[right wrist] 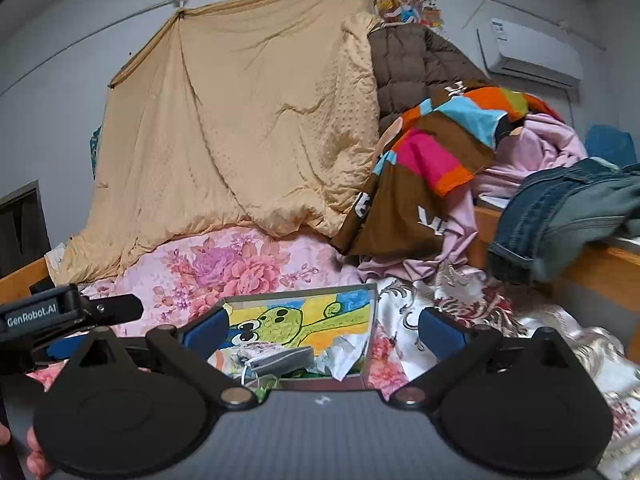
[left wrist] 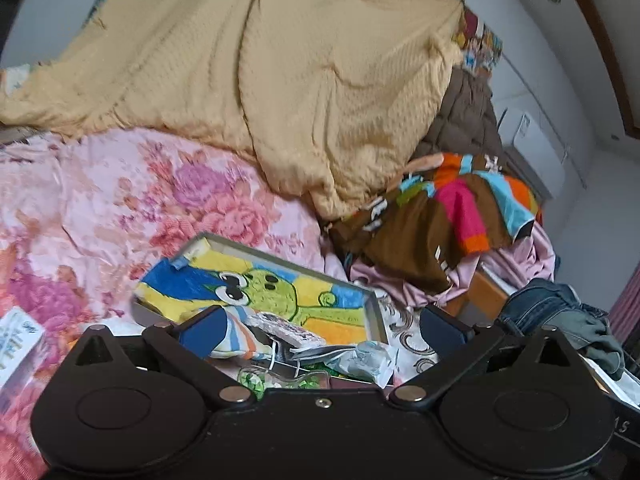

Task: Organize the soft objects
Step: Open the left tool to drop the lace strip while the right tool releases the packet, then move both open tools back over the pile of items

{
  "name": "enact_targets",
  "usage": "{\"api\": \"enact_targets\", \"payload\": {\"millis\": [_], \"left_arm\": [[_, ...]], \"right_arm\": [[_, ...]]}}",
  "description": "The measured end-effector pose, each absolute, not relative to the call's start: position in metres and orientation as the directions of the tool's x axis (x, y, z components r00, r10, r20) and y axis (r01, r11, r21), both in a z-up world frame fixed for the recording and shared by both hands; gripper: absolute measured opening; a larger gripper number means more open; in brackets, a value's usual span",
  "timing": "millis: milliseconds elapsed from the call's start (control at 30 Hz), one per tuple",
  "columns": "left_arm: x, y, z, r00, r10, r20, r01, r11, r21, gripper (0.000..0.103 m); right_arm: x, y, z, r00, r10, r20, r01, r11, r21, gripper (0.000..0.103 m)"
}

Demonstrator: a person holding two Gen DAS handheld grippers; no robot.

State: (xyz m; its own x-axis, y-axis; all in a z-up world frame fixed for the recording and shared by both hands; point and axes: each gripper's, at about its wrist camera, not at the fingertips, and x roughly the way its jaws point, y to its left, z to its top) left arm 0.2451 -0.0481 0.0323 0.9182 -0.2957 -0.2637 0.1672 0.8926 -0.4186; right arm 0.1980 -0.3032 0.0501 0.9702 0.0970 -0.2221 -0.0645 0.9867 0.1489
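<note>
While both grippers hang over the bed, spread wide with nothing between the blue pads. Landmark: grey box (left wrist: 376, 308) on the floral pink sheet (left wrist: 100, 200), holding a folded cartoon towel (left wrist: 280, 292) with a green frog-like figure, plus small clutter at its near end.

Far left of the box, in the left wrist view: a white carton (left wrist: 18, 344) at the frame edge. Behind the box: a large tan quilt (left wrist: 260, 80), hung up high and draping down onto the sheet. Directly above the box's near end: left gripper (left wrist: 320, 326), jaws fully apart, empty. Same for the right gripper (right wrist: 322, 328), also over the box. Right of the box and behind: a heaped multicoloured blanket (left wrist: 448, 216) over pale pink fabric (right wrist: 532, 152), brown padded coat (right wrist: 408, 64) behind. Farthest right: blue jeans (right wrist: 560, 208) slumped over a wooden ledge.
</note>
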Motion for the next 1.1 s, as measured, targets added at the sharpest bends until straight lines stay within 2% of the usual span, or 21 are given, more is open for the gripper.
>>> {"api": "enact_targets", "payload": {"millis": [333, 500, 667, 867, 1100], "left_arm": [[0.171, -0.044, 0.03, 0.955, -0.232, -0.186, 0.167, 0.935, -0.313, 0.102], [0.136, -0.033, 0.015, 0.973, -0.182, -0.142, 0.13, 0.94, -0.316, 0.102], [0.12, -0.032, 0.008, 0.973, -0.177, -0.151, 0.133, 0.955, -0.265, 0.102], [0.112, -0.023, 0.004, 0.965, -0.185, -0.189, 0.123, 0.947, -0.296, 0.102], [0.105, -0.018, 0.003, 0.966, -0.145, -0.215, 0.087, 0.962, -0.26, 0.102]], "right_arm": [[0.142, -0.294, 0.049, 0.982, 0.048, -0.185, -0.025, 0.992, 0.127, 0.103], [0.116, -0.281, 0.041, 0.987, 0.025, -0.16, -0.016, 0.998, 0.062, 0.103], [0.101, -0.275, 0.037, 0.984, 0.027, -0.175, -0.014, 0.997, 0.074, 0.103], [0.09, -0.277, 0.034, 0.984, 0.005, -0.177, 0.006, 0.998, 0.063, 0.103], [0.081, -0.272, 0.026, 0.983, 0.019, -0.181, -0.015, 1.0, 0.023, 0.103]]}}
